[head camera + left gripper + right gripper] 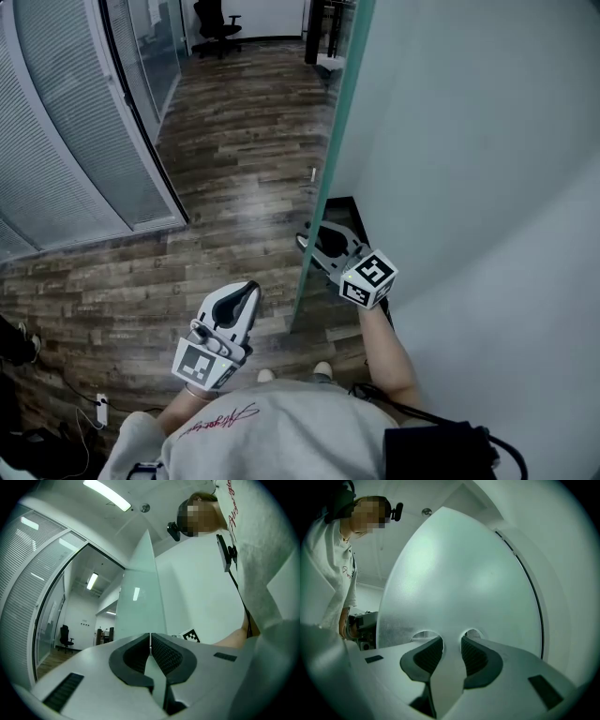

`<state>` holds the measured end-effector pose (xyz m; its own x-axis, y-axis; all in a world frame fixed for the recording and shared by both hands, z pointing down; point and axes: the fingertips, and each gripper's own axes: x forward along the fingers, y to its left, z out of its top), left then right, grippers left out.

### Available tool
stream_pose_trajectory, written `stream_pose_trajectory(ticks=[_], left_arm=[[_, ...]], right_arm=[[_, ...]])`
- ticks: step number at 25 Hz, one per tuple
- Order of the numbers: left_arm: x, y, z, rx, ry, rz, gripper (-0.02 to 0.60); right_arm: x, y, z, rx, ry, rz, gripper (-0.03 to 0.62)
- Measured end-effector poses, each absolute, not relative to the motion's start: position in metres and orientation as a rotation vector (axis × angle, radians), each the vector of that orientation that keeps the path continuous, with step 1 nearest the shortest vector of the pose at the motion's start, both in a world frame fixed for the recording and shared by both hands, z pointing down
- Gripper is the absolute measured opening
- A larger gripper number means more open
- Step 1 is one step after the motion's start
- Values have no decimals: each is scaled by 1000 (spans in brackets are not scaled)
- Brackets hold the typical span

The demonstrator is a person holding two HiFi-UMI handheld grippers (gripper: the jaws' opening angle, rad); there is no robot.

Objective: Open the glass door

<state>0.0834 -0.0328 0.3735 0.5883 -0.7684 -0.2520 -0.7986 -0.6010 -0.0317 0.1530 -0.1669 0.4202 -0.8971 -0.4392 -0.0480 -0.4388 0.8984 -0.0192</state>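
Left gripper (248, 292), at 7 o'clock in the head view, hangs over the dark wood-plank floor (234, 159) with its jaws pressed together on nothing, as the left gripper view (150, 639) confirms; it steadies nothing, so a door that swings back would likely meet no check from that side.

The tall frosted glass door with a green edge (330, 159) stands ajar, its edge running from 12 o'clock down to about 6 o'clock and passing at 3 o'clock from the left gripper; in the left gripper view it rises at 12 o'clock (140, 597).

Right gripper (317, 242), at 2 o'clock from the left one, sits against the door's edge with jaws moderately apart and nothing between them; the right gripper view (452, 641) shows its tips close up to the frosted face (459, 573). The smooth glass probably offers little purchase, so the tips could skid off and the push be lost; the panel might also swing toward the forearm beside it.

No handle or hinge shows in any view; whether the tips actually touch the glass cannot be told; the door's foot is lost behind the gripper and the person's body.
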Motion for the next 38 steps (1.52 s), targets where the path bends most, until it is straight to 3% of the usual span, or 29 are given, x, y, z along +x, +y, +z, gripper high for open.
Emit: stream_pose_trajectory(ticks=[38], left_arm=[[253, -58, 373, -2805, 1124, 365, 23]], right_arm=[[325, -160, 415, -409, 3050, -27, 126]])
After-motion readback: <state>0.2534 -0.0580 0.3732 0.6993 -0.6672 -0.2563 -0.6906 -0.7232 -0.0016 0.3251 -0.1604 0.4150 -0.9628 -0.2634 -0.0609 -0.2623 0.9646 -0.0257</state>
